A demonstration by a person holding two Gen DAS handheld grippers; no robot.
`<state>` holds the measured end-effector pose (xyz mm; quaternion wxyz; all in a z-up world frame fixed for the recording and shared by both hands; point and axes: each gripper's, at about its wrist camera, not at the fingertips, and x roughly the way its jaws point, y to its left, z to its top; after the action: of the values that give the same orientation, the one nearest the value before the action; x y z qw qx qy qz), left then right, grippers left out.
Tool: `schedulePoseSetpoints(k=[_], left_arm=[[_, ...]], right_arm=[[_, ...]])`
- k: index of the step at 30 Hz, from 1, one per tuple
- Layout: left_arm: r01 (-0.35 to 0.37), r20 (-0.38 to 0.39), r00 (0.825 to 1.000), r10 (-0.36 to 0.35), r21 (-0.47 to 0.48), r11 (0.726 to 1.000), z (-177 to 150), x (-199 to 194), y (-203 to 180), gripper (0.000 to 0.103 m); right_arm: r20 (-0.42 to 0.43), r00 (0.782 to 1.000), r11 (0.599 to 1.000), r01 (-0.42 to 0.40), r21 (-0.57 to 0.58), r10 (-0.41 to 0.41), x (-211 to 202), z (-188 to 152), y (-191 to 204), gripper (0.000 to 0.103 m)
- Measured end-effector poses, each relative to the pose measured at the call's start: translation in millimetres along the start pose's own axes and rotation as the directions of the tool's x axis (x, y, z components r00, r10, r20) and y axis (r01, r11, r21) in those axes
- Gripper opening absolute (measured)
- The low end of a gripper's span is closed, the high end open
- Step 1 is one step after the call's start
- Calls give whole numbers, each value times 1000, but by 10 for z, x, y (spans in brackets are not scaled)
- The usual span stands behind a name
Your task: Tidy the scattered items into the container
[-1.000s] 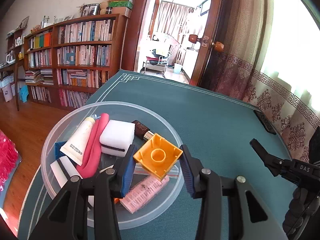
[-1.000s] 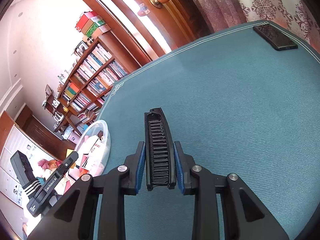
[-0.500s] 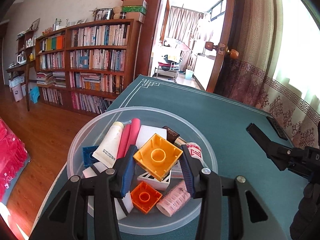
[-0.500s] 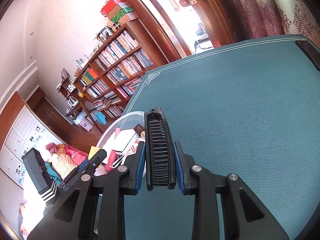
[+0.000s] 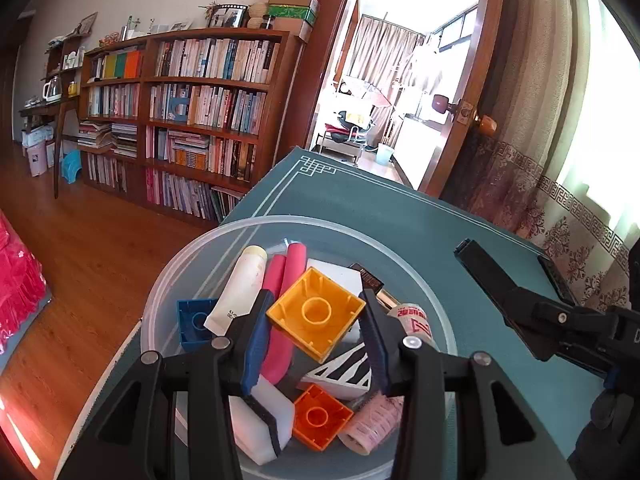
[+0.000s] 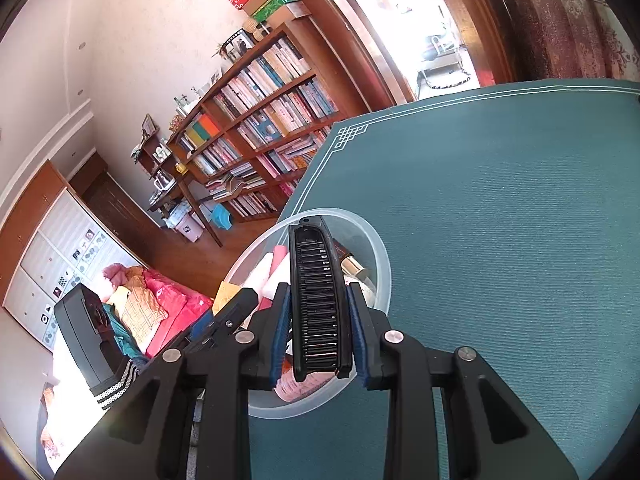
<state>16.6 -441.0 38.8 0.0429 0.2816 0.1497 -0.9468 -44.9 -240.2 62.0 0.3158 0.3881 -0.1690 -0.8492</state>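
Observation:
My left gripper (image 5: pixel 316 334) is shut on a yellow toy brick (image 5: pixel 315 312) and holds it above a clear round plastic container (image 5: pixel 248 236). Inside lie a blue brick (image 5: pixel 196 322), an orange brick (image 5: pixel 320 416), a white tube (image 5: pixel 240 284), a pink roll (image 5: pixel 290 268), a white sponge (image 5: pixel 260 420) and a pink hair roller (image 5: pixel 374 420). My right gripper (image 6: pixel 318 336) is shut on a black comb (image 6: pixel 316 300), its tip over the same container (image 6: pixel 380 264). That comb (image 5: pixel 488 272) shows at the right of the left wrist view.
The container stands near a corner of a table with a teal cloth (image 6: pixel 500 220). A dark phone (image 5: pixel 556 276) lies at the table's far right edge. Beyond the edge are a wooden floor, a bookshelf (image 5: pixel 192 104) and an open doorway (image 5: pixel 388 92).
My left gripper has risen and pulled back over the container with the yellow brick. My right gripper has swung left, bringing the comb from bare cloth to over the container.

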Motion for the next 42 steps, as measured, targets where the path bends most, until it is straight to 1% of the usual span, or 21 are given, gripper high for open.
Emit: schedulePoseSetpoints(k=[6,13,15,17,22,24,27,28,29,31,32,34,36,38,40,42], left_arm=[[1,-1,1000,-1,-25,1000,-8,15,64,47],[-30,20,999,31,-38,999,-11,-17,114,48],[-33,33,999,34,-51,998,-2,-35,146,61],[-33,40,999,35,-65,997,4,-47,175,66],[-40,42,998,45,-97,994,1,-58,242,68],[-66,56,996,73,-114,991,-3,-86,276,72],[-119,95,987,129,-107,987,-3,-152,273,74],[-129,106,984,140,-107,986,-4,-172,268,74],[-138,117,982,150,-104,985,-7,-194,264,75],[-160,137,975,172,-96,982,-11,-221,251,76],[-170,146,972,182,-91,981,-14,-232,242,77],[-180,157,969,192,-86,980,-18,-246,234,78],[-184,161,967,196,-88,979,-27,-248,240,79],[-197,167,963,211,-94,976,-43,-256,251,79],[-208,174,959,224,-103,973,-65,-279,268,79],[-222,181,954,239,-110,969,-89,-299,283,79]], right_arm=[[-24,1000,999,-2,-35,1,220,-16,150,30],[-37,999,997,31,-77,-34,404,-40,235,31],[-48,999,997,23,-77,-27,431,-42,221,31],[-50,998,996,27,-82,-31,448,-50,219,31],[-46,998,995,44,-86,-48,431,-84,193,32],[-43,997,994,54,-92,-59,409,-101,176,35],[-41,996,992,72,-106,-77,382,-134,159,48],[-38,995,990,84,-114,-89,372,-145,158,55],[-31,994,987,100,-125,-104,357,-159,164,61],[-3,989,976,146,-160,-149,314,-187,199,68],[18,985,968,175,-180,-174,284,-205,226,70],[78,972,946,232,-227,-220,208,-231,304,70],[153,952,916,298,-270,-264,114,-268,396,70],[212,933,883,348,-315,-292,27,-292,489,70],[224,929,873,356,-333,-293,-24,-300,534,70],[211,937,885,337,-323,-280,-47,-293,526,71]])
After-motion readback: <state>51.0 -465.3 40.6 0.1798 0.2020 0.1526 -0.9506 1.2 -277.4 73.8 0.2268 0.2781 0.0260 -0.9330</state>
